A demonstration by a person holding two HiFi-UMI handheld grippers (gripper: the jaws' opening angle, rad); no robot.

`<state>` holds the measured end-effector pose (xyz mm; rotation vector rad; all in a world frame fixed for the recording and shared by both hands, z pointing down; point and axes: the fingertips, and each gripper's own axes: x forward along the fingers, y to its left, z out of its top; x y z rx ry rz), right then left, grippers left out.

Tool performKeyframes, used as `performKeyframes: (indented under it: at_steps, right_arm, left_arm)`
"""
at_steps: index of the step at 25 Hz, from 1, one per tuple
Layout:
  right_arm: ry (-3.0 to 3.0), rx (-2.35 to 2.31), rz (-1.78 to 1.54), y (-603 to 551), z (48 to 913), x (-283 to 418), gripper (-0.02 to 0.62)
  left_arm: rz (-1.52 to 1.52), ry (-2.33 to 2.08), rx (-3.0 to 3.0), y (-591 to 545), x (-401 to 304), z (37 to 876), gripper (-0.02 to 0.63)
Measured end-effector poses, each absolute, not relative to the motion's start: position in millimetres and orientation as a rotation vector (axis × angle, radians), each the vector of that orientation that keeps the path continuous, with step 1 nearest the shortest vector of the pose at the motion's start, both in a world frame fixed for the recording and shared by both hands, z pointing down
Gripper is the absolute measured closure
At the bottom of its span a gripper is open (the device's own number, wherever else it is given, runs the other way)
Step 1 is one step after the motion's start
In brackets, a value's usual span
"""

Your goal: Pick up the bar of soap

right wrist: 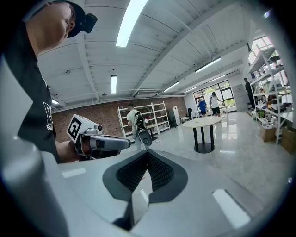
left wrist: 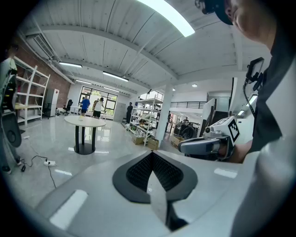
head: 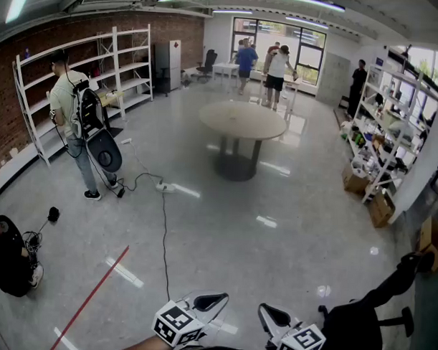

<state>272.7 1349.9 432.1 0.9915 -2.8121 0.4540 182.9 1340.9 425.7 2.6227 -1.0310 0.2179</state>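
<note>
The left gripper (head: 213, 301) and right gripper (head: 270, 314) hang low by the person's waist, fingers (left wrist: 138, 172) pressed together on nothing, likely idle. No bar of soap is visible, not even near the distant round table (head: 242, 120).

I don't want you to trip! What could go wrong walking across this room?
The black cable and power strip lie across the floor before the round table; feet might catch them. The black chair close on the right could be bumped. No soap is in view yet.
</note>
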Motion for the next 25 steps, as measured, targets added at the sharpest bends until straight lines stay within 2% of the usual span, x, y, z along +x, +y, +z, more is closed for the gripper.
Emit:
performKeyframes:
  at_steps: [15,25]
  right_arm:
    - [-2.789,0.975,0.423,1343,436,230,0.589]
    - [-2.798,0.949,0.386,1338,434,163,0.589]
  left_arm:
    - [0.176,-1.059,2.626,1331,133,421,0.6]
    - [0.158,-1.112,2.598,1326,59,427,0.6]
